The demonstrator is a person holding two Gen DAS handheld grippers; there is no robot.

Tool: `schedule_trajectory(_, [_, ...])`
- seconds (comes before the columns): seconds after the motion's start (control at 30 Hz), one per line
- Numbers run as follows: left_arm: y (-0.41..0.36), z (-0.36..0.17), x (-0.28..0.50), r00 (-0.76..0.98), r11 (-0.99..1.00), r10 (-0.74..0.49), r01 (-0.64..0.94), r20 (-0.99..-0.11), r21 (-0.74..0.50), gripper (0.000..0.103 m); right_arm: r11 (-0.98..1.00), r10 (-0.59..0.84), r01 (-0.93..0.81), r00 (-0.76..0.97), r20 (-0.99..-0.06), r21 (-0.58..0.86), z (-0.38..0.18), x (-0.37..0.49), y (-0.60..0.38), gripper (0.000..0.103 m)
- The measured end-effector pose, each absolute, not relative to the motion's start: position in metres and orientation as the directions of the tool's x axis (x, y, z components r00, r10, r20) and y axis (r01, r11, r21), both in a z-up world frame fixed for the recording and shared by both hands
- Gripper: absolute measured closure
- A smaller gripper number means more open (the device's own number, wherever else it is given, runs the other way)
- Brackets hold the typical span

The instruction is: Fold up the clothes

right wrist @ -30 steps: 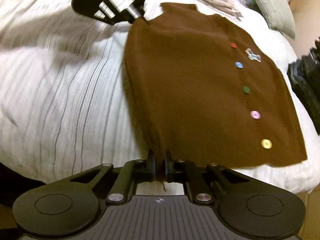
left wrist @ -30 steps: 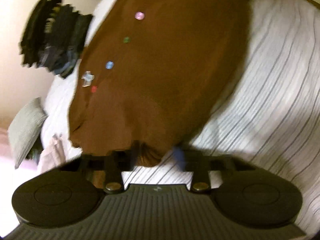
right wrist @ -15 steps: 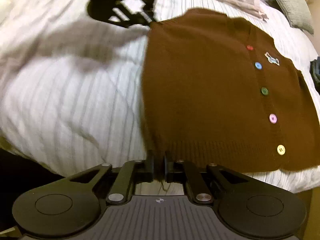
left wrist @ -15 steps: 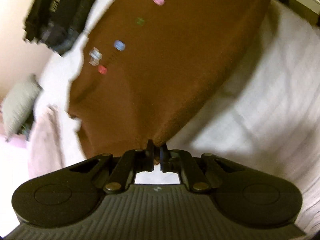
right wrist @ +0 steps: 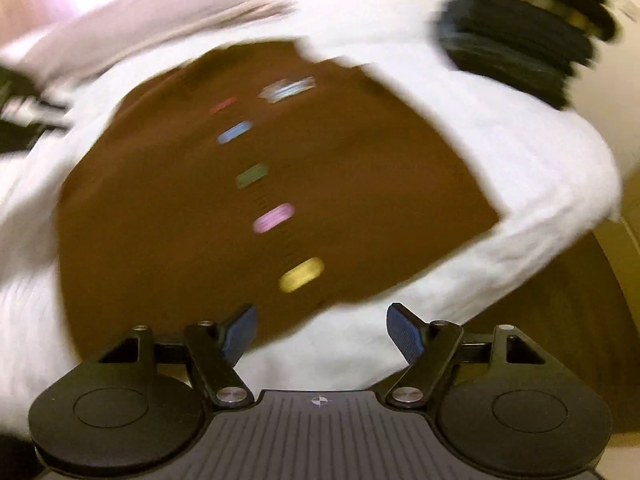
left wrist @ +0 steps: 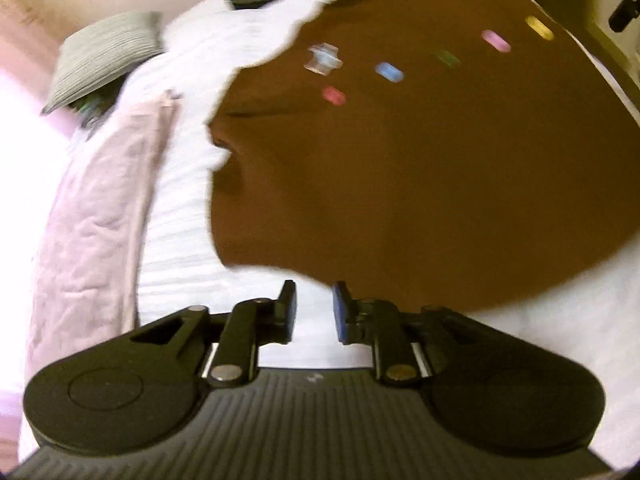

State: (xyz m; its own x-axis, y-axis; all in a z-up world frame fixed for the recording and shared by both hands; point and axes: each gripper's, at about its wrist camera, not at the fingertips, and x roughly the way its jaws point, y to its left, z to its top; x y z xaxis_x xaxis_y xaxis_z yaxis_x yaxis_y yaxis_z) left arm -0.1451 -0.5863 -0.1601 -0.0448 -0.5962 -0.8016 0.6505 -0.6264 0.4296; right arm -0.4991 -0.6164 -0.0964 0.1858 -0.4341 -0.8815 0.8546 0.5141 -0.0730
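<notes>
I see one brown knitted cardigan lying flat on the white striped bed cover, its five coloured buttons in a row. White cover shows past its hem and sides. My left gripper has its jaws apart, empty, just off the near edge. My right gripper is spread wide, empty, by the hem. One pale pink cloth, one grey pillow and one dark clothes pile lie beyond.

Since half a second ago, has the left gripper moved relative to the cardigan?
Yes. The left gripper has let go of the brown cardigan, opened, and backed off toward the pink cloth side, over the bedsheet.
</notes>
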Motion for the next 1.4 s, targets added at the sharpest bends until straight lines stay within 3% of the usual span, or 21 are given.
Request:
schedule_trajectory(0.23, [-0.718,-0.144,-0.195,-0.048,-0.522,-0.609,0.776,-0.792,0.354,0.07,0.406,-0.468,0.913,0.244,-0.849,0.038,-0.103,-0.561,-0.753,0.029])
schedule_trajectory(0.3, [-0.757,-0.145,-0.207,-0.059,-0.5,-0.603,0.805,-0.795,0.32,0.058,0.409,-0.438,0.91,0.264,-0.859,0.071,-0.114,-0.573,-0.783,0.029])
schedule_trajectory(0.57, [-0.918,-0.185,-0.235,-0.061,-0.533,-0.537,0.798,-0.841,0.283,0.058,0.413,-0.277,0.874,0.389,-0.879,0.257,-0.151,-0.602,-0.832,0.029])
schedule_trajectory(0.63, [-0.951,-0.199,-0.234,-0.049,-0.53,-0.517,0.803,-0.855,0.274,0.064,0.408,-0.263,0.87,0.402,-0.877,0.277,-0.159,-0.605,-0.835,0.03])
schedule_trajectory(0.67, [-0.965,-0.206,-0.232,-0.045,-0.523,-0.502,0.811,-0.864,0.262,0.07,0.401,-0.261,0.872,0.404,-0.877,0.282,-0.163,-0.607,-0.836,0.038])
schedule_trajectory(0.73, [-0.983,-0.221,-0.225,-0.058,-0.517,-0.443,0.832,-0.895,0.201,0.072,0.365,-0.258,0.879,0.412,-0.874,0.307,-0.168,-0.612,-0.837,0.045])
schedule_trajectory(0.8, [-0.988,-0.23,-0.222,-0.092,-0.538,-0.393,0.83,-0.915,0.148,0.081,0.323,-0.257,0.885,0.423,-0.869,0.335,-0.171,-0.618,-0.838,0.051])
schedule_trajectory(0.87, [-0.985,-0.231,-0.223,-0.109,-0.565,-0.37,0.815,-0.923,0.13,0.094,0.304,-0.237,0.884,0.431,-0.871,0.355,-0.174,-0.618,-0.84,0.096])
schedule_trajectory(0.9, [-0.982,-0.228,-0.223,-0.107,-0.572,-0.376,0.808,-0.92,0.139,0.099,0.308,-0.24,0.886,0.424,-0.873,0.346,-0.172,-0.616,-0.841,0.098])
schedule_trajectory(1.1, [-0.975,-0.188,-0.206,-0.037,-0.454,-0.546,0.852,-0.837,0.259,0.103,0.291,-0.315,0.914,0.371,-0.873,0.284,-0.16,-0.612,-0.852,0.098])
schedule_trajectory(1.23, [-0.986,-0.207,-0.196,0.005,-0.428,-0.509,0.866,-0.861,0.258,0.103,0.296,-0.303,0.923,0.336,-0.892,0.247,-0.175,-0.607,-0.852,0.096])
schedule_trajectory(1.3, [-0.98,-0.203,-0.195,-0.012,-0.419,-0.521,0.875,-0.854,0.243,0.103,0.292,-0.326,0.934,0.3,-0.897,0.206,-0.173,-0.607,-0.849,0.072])
schedule_trajectory(1.33, [-0.975,-0.199,-0.194,-0.03,-0.415,-0.529,0.881,-0.848,0.228,0.102,0.293,-0.352,0.942,0.268,-0.897,0.166,-0.167,-0.607,-0.846,0.054])
schedule_trajectory(1.4, [-0.957,-0.19,-0.195,-0.053,-0.427,-0.527,0.88,-0.848,0.21,0.1,0.312,-0.396,0.944,0.229,-0.889,0.105,-0.152,-0.603,-0.842,0.052])
